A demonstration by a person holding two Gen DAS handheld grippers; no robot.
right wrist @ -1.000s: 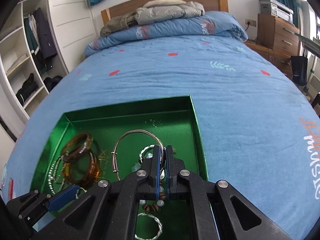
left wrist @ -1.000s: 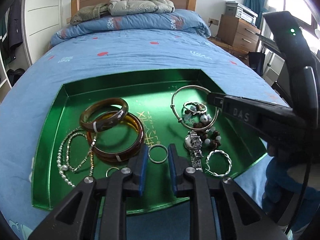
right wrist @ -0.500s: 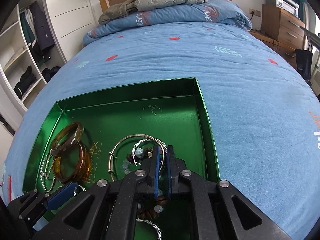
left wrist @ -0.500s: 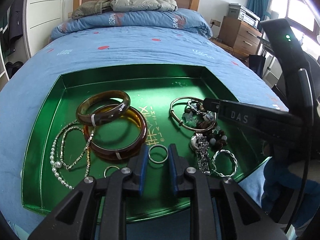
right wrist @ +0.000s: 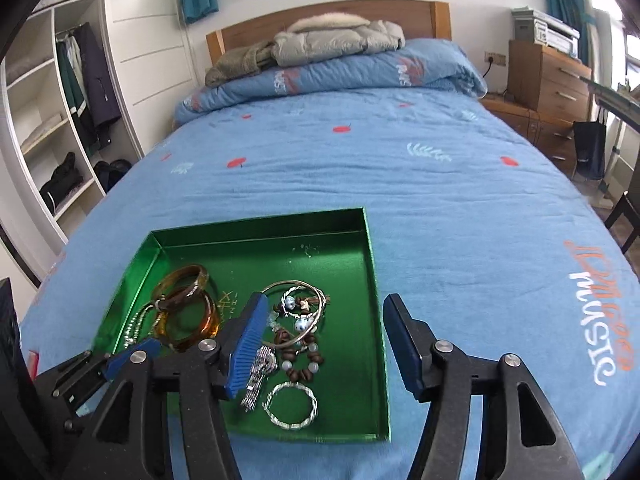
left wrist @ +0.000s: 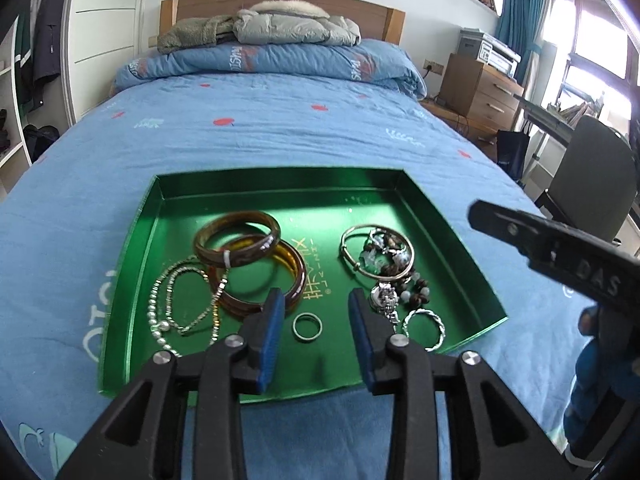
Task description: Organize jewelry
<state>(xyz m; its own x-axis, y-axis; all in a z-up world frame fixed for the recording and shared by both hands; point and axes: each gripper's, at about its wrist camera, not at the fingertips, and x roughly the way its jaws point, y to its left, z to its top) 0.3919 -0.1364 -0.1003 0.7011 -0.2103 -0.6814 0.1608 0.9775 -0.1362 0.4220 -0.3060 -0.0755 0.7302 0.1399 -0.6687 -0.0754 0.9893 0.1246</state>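
On the bed: a green tray (left wrist: 148,240) sits on the blue bedspread (left wrist: 280,128), its long axis running left to right in the left wrist view.
Far left of tray: a pearl necklace (left wrist: 160,316) and a thin chain (left wrist: 188,300) lie in loops, stretched roughly front to back.
Left of centre: two brown bangles (left wrist: 240,252) lie overlapped, the darker one resting tilted on the amber one.
Left gripper (left wrist: 316,316): parted, blue pads holding nothing, pointing toward the headboard over the tray's near edge.
Between its fingers: a small silver ring (left wrist: 307,327) lies flat on the tray floor, touching neither pad.
Right of centre: a thin silver bangle (left wrist: 348,248) lies flat, with beaded bracelets (left wrist: 416,292) heaped inside and over its near side.
Watch (right wrist: 258,372): its metal band runs front to back, slightly slanted.
Near right corner: a twisted silver bangle (right wrist: 291,406) lies flat, just beside the watch.
Right gripper (right wrist: 320,320): spread wide and empty, above the tray's right half, its left pad over the watch and its right pad past the tray's right wall.
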